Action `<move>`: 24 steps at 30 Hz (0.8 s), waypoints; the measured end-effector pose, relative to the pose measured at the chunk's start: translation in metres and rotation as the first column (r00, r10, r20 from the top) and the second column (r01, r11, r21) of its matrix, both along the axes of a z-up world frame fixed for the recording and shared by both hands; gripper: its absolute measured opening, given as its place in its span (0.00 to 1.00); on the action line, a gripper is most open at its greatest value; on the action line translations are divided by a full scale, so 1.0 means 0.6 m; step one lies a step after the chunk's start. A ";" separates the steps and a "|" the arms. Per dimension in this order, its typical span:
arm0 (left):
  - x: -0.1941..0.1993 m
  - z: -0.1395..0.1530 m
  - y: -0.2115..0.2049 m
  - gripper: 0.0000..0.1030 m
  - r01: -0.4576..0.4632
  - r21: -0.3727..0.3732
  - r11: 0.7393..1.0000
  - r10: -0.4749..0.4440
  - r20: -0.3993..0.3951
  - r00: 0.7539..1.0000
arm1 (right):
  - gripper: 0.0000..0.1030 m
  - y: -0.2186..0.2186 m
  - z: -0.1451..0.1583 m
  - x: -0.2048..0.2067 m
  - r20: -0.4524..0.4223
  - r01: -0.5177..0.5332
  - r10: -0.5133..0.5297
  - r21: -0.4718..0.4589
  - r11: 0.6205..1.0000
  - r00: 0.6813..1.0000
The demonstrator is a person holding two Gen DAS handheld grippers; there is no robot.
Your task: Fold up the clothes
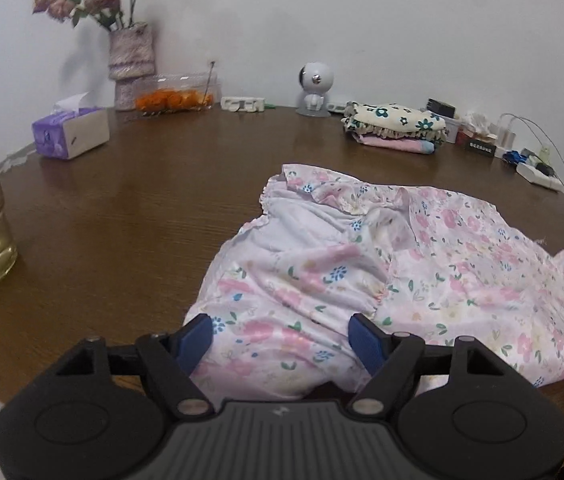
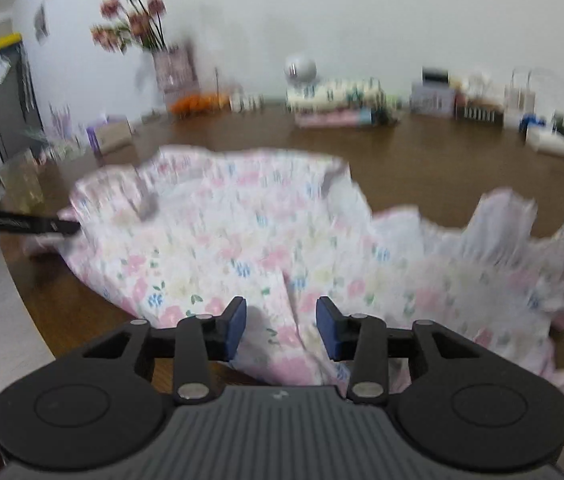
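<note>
- The dress [image 1: 382, 272], pale with a flower print, lies rumpled on the near right part of the bench [image 1: 130, 216], partly turned so its white inside shows; its near hem hangs over the edge, which puts cloth within reach of both claws.
- The left claw [image 1: 282, 336] stands apart over the near left hem, one finger either side of the cloth, gripping nothing; I judge it lined up to take that edge.
- The right claw [image 2: 282, 326] is also apart, over a ridge of cloth. That view is blurred.
- A folded pile [image 1: 396, 126] sits well apart by the wall, likely kept clear of the working space.
</note>
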State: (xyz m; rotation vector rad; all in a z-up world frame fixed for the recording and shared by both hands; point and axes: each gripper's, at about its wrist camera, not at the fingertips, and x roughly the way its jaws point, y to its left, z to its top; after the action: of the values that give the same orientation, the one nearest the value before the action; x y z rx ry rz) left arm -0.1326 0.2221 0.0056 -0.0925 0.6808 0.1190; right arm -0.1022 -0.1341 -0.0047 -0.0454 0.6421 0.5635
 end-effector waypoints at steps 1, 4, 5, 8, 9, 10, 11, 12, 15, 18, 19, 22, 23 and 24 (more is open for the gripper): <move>0.001 -0.003 0.002 0.72 0.003 0.008 1.000 -0.003 -0.004 1.000 | 0.37 -0.002 0.007 0.006 0.000 -0.003 0.003 0.005 1.000 1.000; -0.001 -0.003 0.003 0.71 0.035 0.024 0.999 -0.034 -0.016 0.999 | 0.39 -0.007 0.029 0.024 -0.001 -0.014 0.014 0.021 1.000 1.000; -0.004 0.005 0.005 0.68 0.052 0.031 0.998 -0.052 -0.013 0.999 | 0.39 -0.008 0.036 0.030 -0.002 -0.017 0.017 0.026 1.000 1.000; -0.018 0.058 0.008 0.64 0.087 0.057 0.995 -0.092 0.105 0.990 | 0.40 -0.014 0.057 0.049 -0.002 -0.028 0.028 0.042 0.999 1.000; -0.010 0.082 0.009 0.71 0.108 0.069 0.992 -0.117 0.146 0.982 | 0.40 -0.015 0.064 0.055 -0.002 -0.031 0.031 0.047 0.998 1.000; 0.008 0.105 0.006 0.77 0.123 0.092 0.988 -0.137 0.169 0.976 | 0.45 -0.017 0.071 0.061 -0.003 -0.034 0.035 0.052 0.998 0.999; 0.028 0.126 0.001 0.77 0.137 0.117 0.984 -0.157 0.190 0.969 | 0.50 -0.019 0.079 0.067 -0.003 -0.038 0.038 0.057 0.998 0.999; 0.058 0.141 -0.008 0.77 0.165 0.146 0.975 -0.192 0.200 0.961 | 0.58 -0.020 0.086 0.073 -0.003 -0.041 0.042 0.062 0.997 0.999; 0.167 0.154 -0.035 0.77 0.404 0.238 0.883 -0.442 0.139 0.886 | 0.65 -0.002 0.117 0.149 0.003 -0.118 0.118 0.024 0.993 0.993; 0.277 0.130 -0.037 0.77 0.517 0.227 0.825 -0.529 -0.011 0.848 | 0.68 0.031 0.113 0.277 -0.187 -0.215 0.211 -0.001 0.977 0.960; 0.310 0.117 -0.035 0.77 0.513 0.201 0.835 -0.510 -0.072 0.857 | 0.67 0.041 0.104 0.306 -0.223 -0.219 0.210 -0.020 0.975 0.952; 0.374 0.082 -0.026 0.77 0.503 0.161 0.849 -0.481 -0.161 0.862 | 0.65 0.073 0.080 0.380 -0.270 -0.233 0.199 -0.099 0.968 0.942; 0.384 0.072 -0.023 0.77 0.513 0.139 0.847 -0.489 -0.175 0.854 | 0.65 0.084 0.074 0.395 -0.246 -0.233 0.194 -0.139 0.962 0.950; 0.392 0.064 -0.021 0.77 0.522 0.117 0.845 -0.497 -0.189 0.847 | 0.64 0.089 0.068 0.403 -0.239 -0.230 0.190 -0.150 0.962 0.952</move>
State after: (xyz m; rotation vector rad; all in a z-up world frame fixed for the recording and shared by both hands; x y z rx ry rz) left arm 0.1025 0.2096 0.0438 0.2638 0.8256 -0.3389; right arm 0.1396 -0.0808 0.0360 -0.2220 0.9129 0.7234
